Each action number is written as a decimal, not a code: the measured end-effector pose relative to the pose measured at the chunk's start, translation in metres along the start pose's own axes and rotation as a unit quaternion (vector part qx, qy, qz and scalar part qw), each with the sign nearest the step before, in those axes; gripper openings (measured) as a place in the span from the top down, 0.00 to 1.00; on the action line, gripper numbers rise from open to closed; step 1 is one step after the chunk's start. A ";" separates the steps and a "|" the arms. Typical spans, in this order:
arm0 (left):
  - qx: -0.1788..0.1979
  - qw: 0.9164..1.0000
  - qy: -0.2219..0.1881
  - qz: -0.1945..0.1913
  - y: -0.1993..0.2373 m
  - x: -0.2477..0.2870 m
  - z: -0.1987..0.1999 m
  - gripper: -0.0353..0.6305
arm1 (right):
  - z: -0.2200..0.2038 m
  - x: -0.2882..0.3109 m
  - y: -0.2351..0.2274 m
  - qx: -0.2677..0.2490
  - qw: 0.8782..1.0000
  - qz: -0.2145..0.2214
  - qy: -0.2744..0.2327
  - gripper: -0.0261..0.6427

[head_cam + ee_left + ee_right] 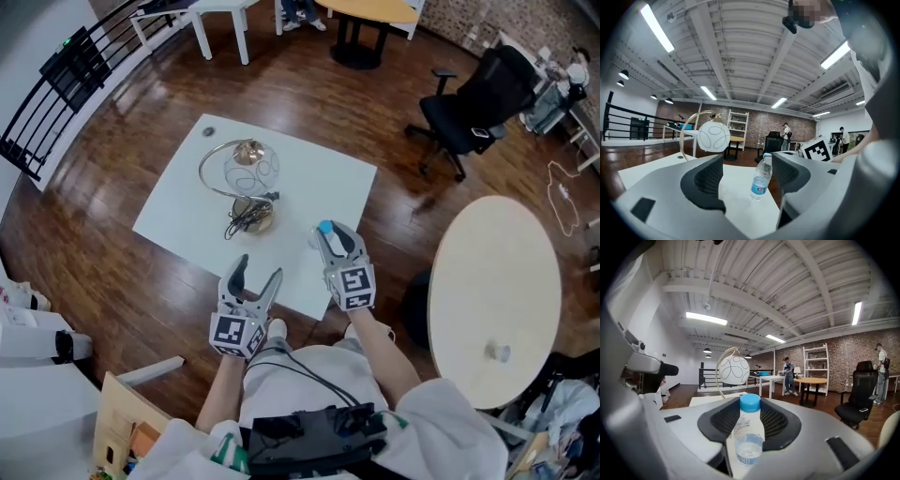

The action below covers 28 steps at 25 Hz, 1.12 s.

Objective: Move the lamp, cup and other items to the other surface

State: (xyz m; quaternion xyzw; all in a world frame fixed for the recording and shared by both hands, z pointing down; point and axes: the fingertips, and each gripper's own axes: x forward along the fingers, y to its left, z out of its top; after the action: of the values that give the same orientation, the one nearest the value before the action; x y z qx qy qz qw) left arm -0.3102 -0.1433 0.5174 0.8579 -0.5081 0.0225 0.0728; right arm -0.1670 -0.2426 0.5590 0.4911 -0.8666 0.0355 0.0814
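The upright water bottle (749, 439) stood at the white surface's (187, 211) near edge, gripped between the right gripper's (337, 240) fingers. The left gripper (259, 268), fingers apart and empty, hovered just beside; the lamp (246, 173) stood farther ahead.

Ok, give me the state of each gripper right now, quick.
The left gripper: open, empty.
The right gripper: closed on the water bottle.
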 end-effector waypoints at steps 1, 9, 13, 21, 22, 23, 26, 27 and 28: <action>0.002 1.000 0.001 -0.010 -0.006 0.004 0.000 0.48 | 0.002 -0.012 -0.001 0.001 1.000 -0.005 0.000 0.74; 0.016 0.994 0.016 -0.104 -0.062 0.044 -0.005 0.48 | -0.024 -0.118 -0.041 0.037 0.995 -0.089 0.011 0.74; 0.022 0.983 0.032 -0.177 -0.103 0.063 -0.014 0.48 | -0.040 -0.171 -0.048 0.050 0.988 -0.144 0.028 0.74; 0.034 0.935 0.047 -0.349 -0.239 0.102 -0.019 0.50 | -0.067 -0.297 -0.094 0.086 0.948 -0.304 0.032 0.74; 0.037 0.928 0.049 -0.369 -0.256 0.104 -0.020 0.50 | -0.067 -0.313 -0.099 0.086 0.941 -0.325 0.030 0.74; 0.040 0.919 0.051 -0.389 -0.273 0.105 -0.021 0.50 | -0.065 -0.329 -0.105 0.086 0.934 -0.346 0.028 0.74; 0.050 0.890 0.056 -0.450 -0.329 0.104 -0.024 0.50 | -0.062 -0.384 -0.119 0.089 0.907 -0.411 0.013 0.74; 0.053 0.880 0.058 -0.469 -0.347 0.103 -0.026 0.50 | -0.065 -0.403 -0.124 0.090 0.898 -0.431 0.007 0.74; 0.055 0.870 0.059 -0.487 -0.366 0.101 -0.030 0.50 | -0.069 -0.422 -0.129 0.090 0.889 -0.449 0.003 0.74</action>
State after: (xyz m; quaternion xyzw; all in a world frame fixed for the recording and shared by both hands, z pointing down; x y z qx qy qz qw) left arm 0.0596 -0.0535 0.5206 0.9962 -0.0185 0.0628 0.0573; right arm 0.1638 0.0578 0.5499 0.8330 -0.5462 0.0745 0.0463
